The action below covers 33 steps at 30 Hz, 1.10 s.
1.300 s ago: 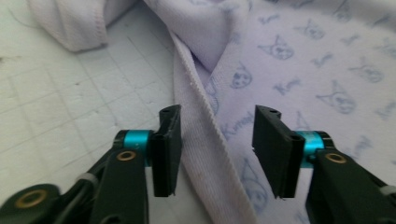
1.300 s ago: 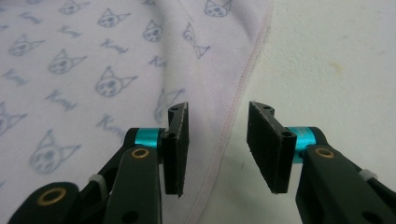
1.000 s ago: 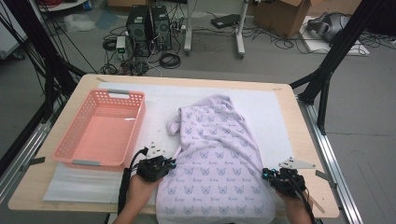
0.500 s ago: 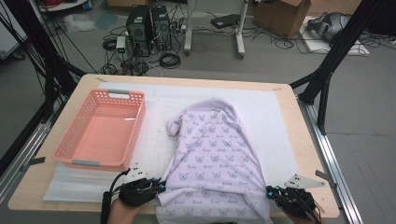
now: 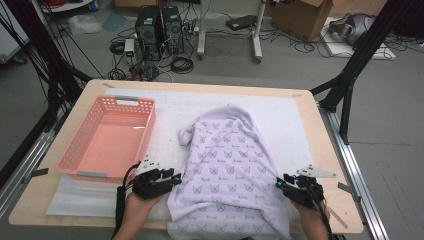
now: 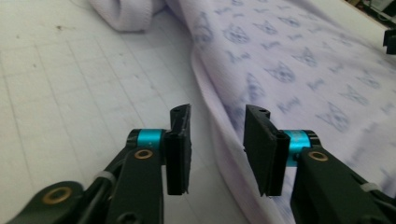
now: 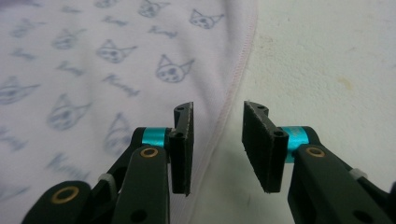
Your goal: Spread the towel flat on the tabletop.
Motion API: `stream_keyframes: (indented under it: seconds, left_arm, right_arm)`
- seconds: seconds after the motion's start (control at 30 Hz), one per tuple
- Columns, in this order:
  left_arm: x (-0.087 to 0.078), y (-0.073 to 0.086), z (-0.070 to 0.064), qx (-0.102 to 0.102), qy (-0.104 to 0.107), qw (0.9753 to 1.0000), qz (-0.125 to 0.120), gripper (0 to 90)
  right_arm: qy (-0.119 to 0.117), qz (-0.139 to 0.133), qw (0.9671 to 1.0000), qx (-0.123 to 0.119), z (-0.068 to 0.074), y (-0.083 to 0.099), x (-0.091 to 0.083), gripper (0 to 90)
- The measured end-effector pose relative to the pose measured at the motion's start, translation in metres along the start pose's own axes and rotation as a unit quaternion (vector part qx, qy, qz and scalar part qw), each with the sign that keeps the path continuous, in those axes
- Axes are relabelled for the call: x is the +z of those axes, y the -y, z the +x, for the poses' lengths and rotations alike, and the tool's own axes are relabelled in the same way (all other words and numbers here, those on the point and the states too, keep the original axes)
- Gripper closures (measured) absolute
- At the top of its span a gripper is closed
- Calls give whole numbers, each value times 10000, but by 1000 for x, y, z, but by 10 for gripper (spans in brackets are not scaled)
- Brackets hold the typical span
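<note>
A lavender garment [image 5: 227, 170] printed with small cat faces lies spread on the white gridded mat [image 5: 280, 115], its lower hem hanging over the table's near edge. A rolled sleeve [image 5: 186, 134] sticks out at its left. My left gripper [image 5: 172, 180] sits at the garment's left edge, jaws open. In the left gripper view that edge [image 6: 219, 116] runs between the jaws of my left gripper [image 6: 217, 135]. My right gripper [image 5: 280, 184] is at the right edge, also open. In the right gripper view the stitched hem [image 7: 229, 107] passes between the jaws of my right gripper [image 7: 217, 135].
A pink plastic basket [image 5: 126, 99] stands with nothing in it on the left of the table, just beyond my left hand. A clear plastic sheet [image 5: 85, 200] lies in front of it. Bare wooden table [image 5: 330, 150] borders the mat on the right.
Both hands dipped toward the near edge half a second ago, then came forward again to the garment's sides. The garment has slid slightly nearer.
</note>
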<state>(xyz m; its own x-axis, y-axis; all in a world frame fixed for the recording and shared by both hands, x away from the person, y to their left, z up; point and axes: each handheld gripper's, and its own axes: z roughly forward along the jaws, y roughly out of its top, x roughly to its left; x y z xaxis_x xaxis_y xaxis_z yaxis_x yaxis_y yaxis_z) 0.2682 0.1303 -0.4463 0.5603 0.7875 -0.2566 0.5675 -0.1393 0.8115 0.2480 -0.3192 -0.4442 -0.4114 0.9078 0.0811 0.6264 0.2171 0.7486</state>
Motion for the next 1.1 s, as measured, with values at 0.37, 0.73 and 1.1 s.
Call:
stream_keyframes:
  seconds: [0.37, 0.73, 1.1]
  left_arm:
    - [20, -13, 1, -12, -92, 9997, 221, 619]
    - [37, -18, -6, 252, -126, 9992, 269, 608]
    - [21, -5, -8, 546, -157, 9979, 306, 872]
  right_arm:
    - [183, 414, 9978, -486, -2, 16, -27, 886]
    - [56, 21, 9995, -307, -10, 22, -50, 723]
    - [-108, -64, 9996, -255, -18, 7, -32, 698]
